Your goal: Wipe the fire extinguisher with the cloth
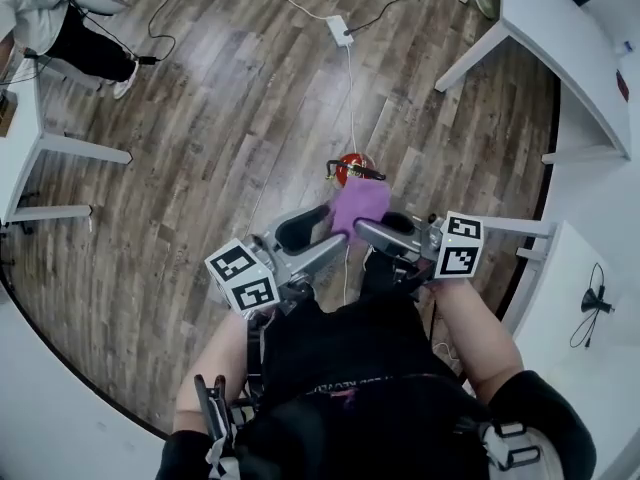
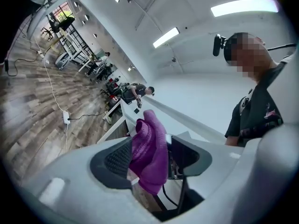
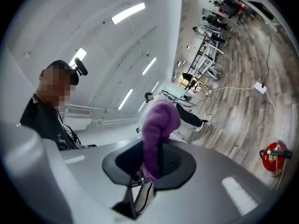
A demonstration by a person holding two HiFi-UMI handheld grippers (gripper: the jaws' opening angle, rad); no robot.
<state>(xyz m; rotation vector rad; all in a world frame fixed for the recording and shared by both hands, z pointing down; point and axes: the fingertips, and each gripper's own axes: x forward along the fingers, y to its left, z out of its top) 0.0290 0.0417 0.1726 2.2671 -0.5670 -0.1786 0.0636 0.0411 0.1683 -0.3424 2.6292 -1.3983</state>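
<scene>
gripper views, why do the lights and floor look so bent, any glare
Left gripper view: fisheye curves the floor, corners go black, ceiling light glares white. Right gripper view: same warp, extinguisher squeezed at the rim. Head view: floor bows too.

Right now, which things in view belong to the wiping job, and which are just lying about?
Job:
- fire extinguisher
- purple cloth, clamped in the right tool and lying between the left tool's open jaws

Lying about:
- power strip and its cable
- white table
</scene>
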